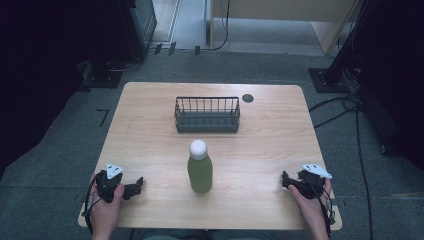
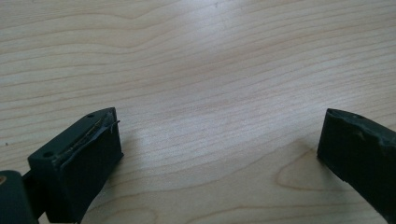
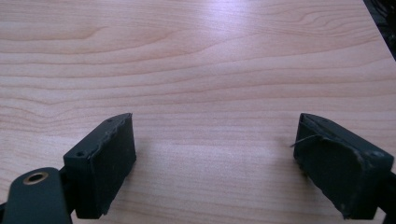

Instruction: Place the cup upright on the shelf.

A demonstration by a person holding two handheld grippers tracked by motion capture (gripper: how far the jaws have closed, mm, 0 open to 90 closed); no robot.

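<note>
A green bottle with a white cap stands upright near the middle of the wooden table. Behind it sits a dark wire basket. My left gripper rests at the front left of the table, held by a hand, to the left of the bottle and apart from it. In the left gripper view my left gripper has its jaws wide apart over bare wood. My right gripper rests at the front right, well clear of the bottle. The right gripper view has my right gripper open, nothing between its pads.
A small dark round disc lies at the back of the table, right of the basket. Cables trail over the grey floor to the right. Dark equipment stands at the far left and right.
</note>
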